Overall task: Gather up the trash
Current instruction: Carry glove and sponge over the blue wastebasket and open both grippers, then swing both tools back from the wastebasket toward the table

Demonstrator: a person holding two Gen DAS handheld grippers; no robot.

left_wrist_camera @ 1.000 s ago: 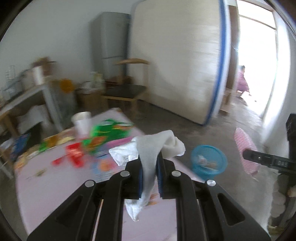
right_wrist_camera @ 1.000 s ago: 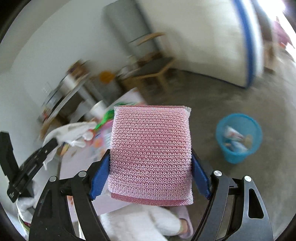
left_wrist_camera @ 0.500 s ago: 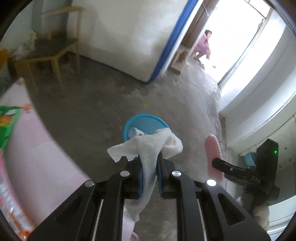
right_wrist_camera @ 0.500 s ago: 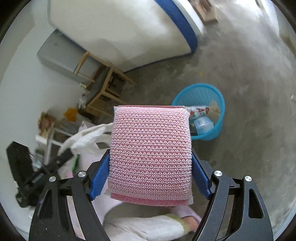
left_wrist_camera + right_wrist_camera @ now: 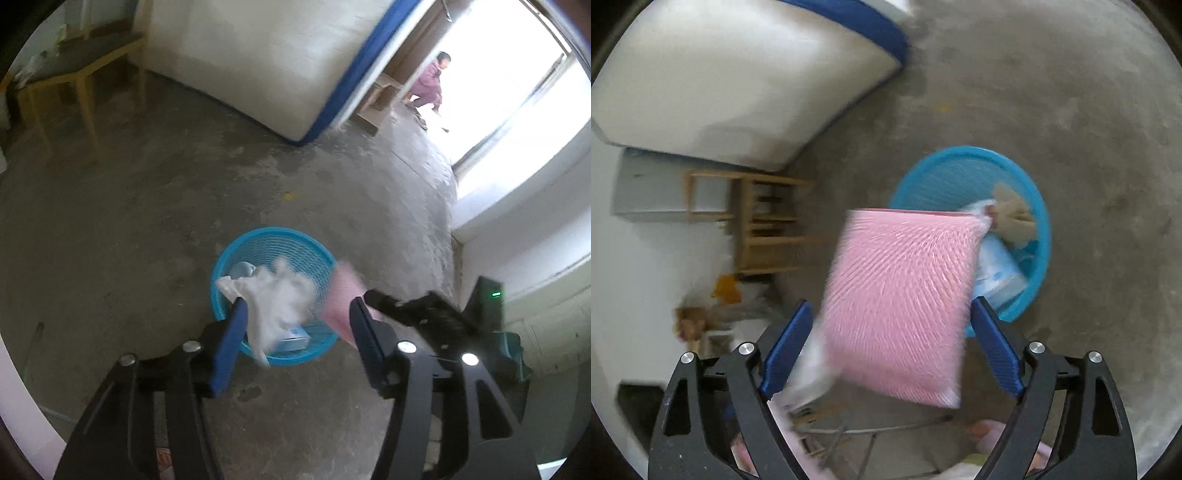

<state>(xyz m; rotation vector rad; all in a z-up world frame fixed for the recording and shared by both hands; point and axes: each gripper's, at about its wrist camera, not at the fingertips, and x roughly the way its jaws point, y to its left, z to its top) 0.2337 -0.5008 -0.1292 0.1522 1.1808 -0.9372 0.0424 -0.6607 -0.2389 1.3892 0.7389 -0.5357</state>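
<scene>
Tissue (image 5: 279, 302) and sponge (image 5: 897, 302) above basket (image 5: 236, 243) on floor (image 5: 147, 221)

Each gripper is a black plastic frame of forked struts with triangular cut-outs, joined by round silver screws. The left gripper (image 5: 295, 314) and the right gripper (image 5: 890, 314) both carry long, ribbed blue pads (image 5: 995, 350) on their fingers. A small green light (image 5: 496, 294) glows on the right gripper's black body.
</scene>
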